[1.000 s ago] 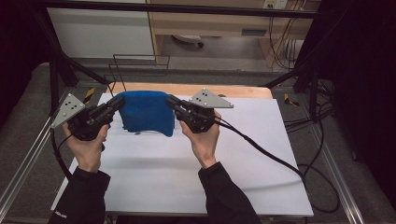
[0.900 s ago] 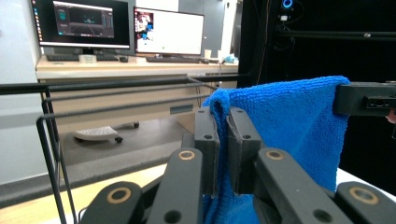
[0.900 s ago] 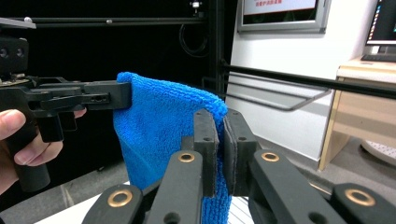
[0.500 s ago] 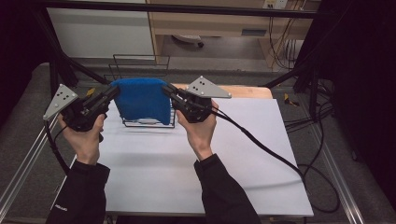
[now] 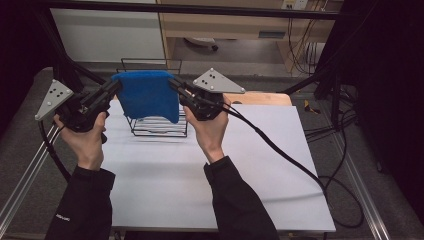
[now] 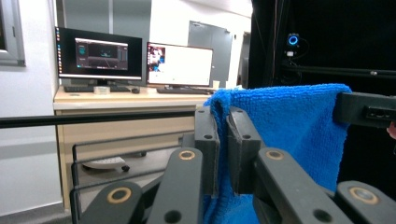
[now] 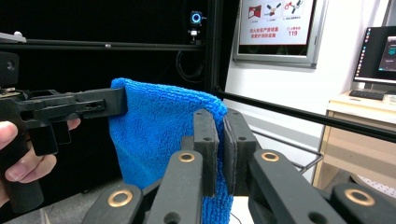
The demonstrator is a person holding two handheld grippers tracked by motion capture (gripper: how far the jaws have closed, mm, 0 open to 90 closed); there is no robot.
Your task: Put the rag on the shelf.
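- The left tool (image 5: 114,88) is pinching one top corner of the blue cloth (image 5: 148,95), its two black jaws pressed together on the fabric; in the left gripper view the cloth (image 6: 289,130) is emerging from between the jaws of that tool (image 6: 223,154) and spreading away to their right.
- The right tool (image 5: 175,84) is pinching the opposite top corner, its jaws likewise closed tight on the terry fabric; in the right gripper view the cloth (image 7: 159,135) is running off to the left of that tool (image 7: 222,154), toward the other tool, which is holding the far corner.
- The cloth is hanging stretched between the two tools, its top edge nearly level and the rest draping straight down below them (the weave looks like microfibre towelling).
- A black wire rack (image 5: 157,125) is standing on the desk (image 5: 200,180) directly beneath the hanging cloth; the lower hem is hanging in front of the rack's upper wires, and whether it is touching them cannot be told.
- The person's hands are gripping the tool bodies from underneath, the left hand (image 5: 85,140) out to the left of the cloth and the right hand (image 5: 210,132) just to its right, with dark sleeves coming in from below.
- A cable (image 5: 280,155) is trailing from the right tool across the desk toward its right edge.
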